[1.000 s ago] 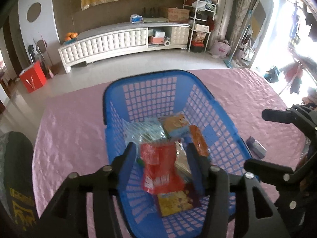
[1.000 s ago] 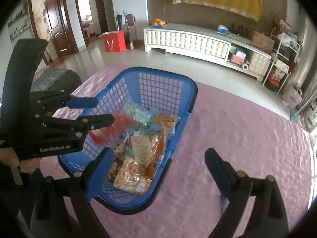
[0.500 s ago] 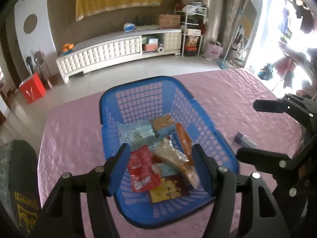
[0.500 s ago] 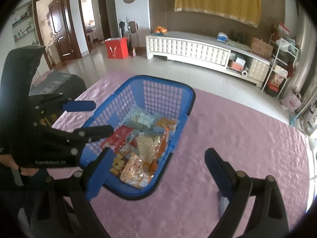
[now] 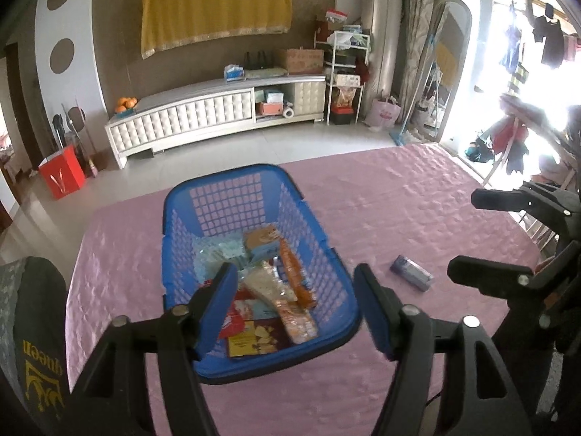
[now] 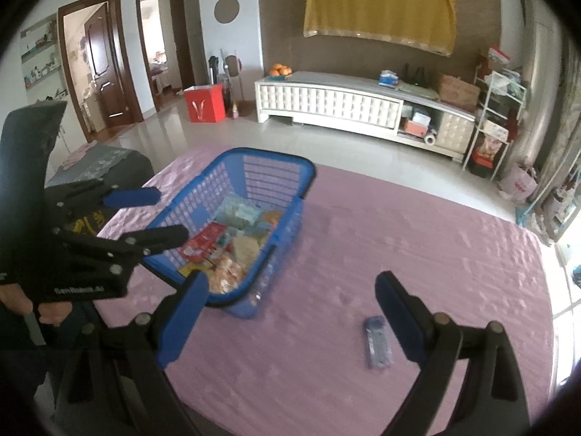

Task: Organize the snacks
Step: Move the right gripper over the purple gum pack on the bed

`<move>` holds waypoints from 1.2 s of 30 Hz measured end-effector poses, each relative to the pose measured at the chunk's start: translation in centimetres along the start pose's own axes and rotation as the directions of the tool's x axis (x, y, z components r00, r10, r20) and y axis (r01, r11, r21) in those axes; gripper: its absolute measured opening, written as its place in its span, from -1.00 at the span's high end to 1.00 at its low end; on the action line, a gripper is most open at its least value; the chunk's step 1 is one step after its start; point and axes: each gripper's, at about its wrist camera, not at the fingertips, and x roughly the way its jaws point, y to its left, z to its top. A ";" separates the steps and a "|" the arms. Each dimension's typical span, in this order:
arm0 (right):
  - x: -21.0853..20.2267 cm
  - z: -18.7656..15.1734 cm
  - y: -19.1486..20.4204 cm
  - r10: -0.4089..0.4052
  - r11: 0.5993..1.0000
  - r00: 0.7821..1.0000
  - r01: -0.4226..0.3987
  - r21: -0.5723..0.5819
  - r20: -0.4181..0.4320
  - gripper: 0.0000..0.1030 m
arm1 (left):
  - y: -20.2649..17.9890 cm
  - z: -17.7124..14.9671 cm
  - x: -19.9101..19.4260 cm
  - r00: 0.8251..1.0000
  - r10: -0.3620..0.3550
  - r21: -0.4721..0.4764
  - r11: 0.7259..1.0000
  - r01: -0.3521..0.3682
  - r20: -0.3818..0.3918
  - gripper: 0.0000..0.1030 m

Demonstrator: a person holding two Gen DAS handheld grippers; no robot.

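Observation:
A blue plastic basket stands on the pink tablecloth and holds several snack packets. Among them a red packet lies loose near the front. My left gripper hovers above the basket's near end. Its jaws are opening and nothing is between them. My right gripper stands wide open over the cloth to the right of the basket, with nothing in it. A small blue-grey packet lies alone on the cloth, close to the right gripper's right finger.
A dark chair back with gold lettering rises at the table's left side. The table's far edge drops to a tiled floor, with a white cabinet across the room. A hand holds the left gripper's handle.
The left gripper let go of the red packet, which now lies in the basket, and its jaws widened. Both grippers drew back and up from the basket.

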 end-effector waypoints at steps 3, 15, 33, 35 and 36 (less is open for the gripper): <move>-0.8 -0.6 -1.2 -0.012 1.000 1.000 0.012 0.009 0.003 -0.85 | -1.4 0.1 -0.4 1.000 -0.005 0.001 1.000 0.005 0.023 -0.59; -2.8 -4.8 -4.8 -0.040 0.997 0.999 0.041 0.071 -0.015 -0.85 | -8.1 -0.7 1.3 1.000 -0.018 0.066 0.998 0.019 -0.012 -0.72; -1.4 -10.6 -10.3 -0.096 0.979 0.988 0.115 0.166 -0.118 -0.85 | -14.5 -3.9 6.7 0.990 -0.054 0.094 0.993 0.066 -0.130 -0.72; -0.6 -11.2 -10.7 -0.085 0.979 0.988 0.107 0.173 -0.132 -0.85 | -15.3 -4.6 7.6 0.988 -0.036 0.118 0.992 0.054 -0.149 -0.72; -0.1 -11.5 -10.8 -0.085 0.980 0.986 0.109 0.168 -0.143 -0.85 | -15.4 -4.8 8.0 0.987 -0.032 0.123 0.991 0.052 -0.159 -0.72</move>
